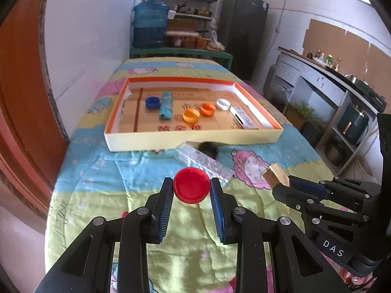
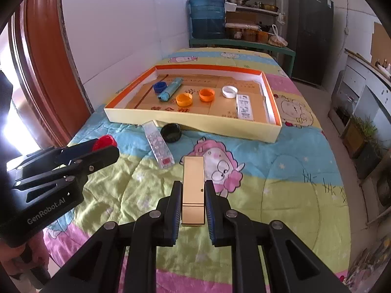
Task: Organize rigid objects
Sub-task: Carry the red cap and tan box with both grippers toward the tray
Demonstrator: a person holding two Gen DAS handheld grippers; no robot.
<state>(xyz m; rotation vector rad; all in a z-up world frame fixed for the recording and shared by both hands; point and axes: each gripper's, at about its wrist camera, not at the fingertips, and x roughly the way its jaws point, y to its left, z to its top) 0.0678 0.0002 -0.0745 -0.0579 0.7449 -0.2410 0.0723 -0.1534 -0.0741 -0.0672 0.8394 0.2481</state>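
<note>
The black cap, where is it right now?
The black cap lies on the blanket, just in front of the box's near wall. The clear packet sits right beside it on its left in the right wrist view.

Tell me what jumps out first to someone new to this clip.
The left gripper holds a round red plastic cap between its fingers, and the right gripper holds a long gold rectangular box. Beyond them on the cartoon-print quilt lies a shallow orange-rimmed cardboard tray holding blue, orange and white caps, with a black cap just outside its near wall.
</note>
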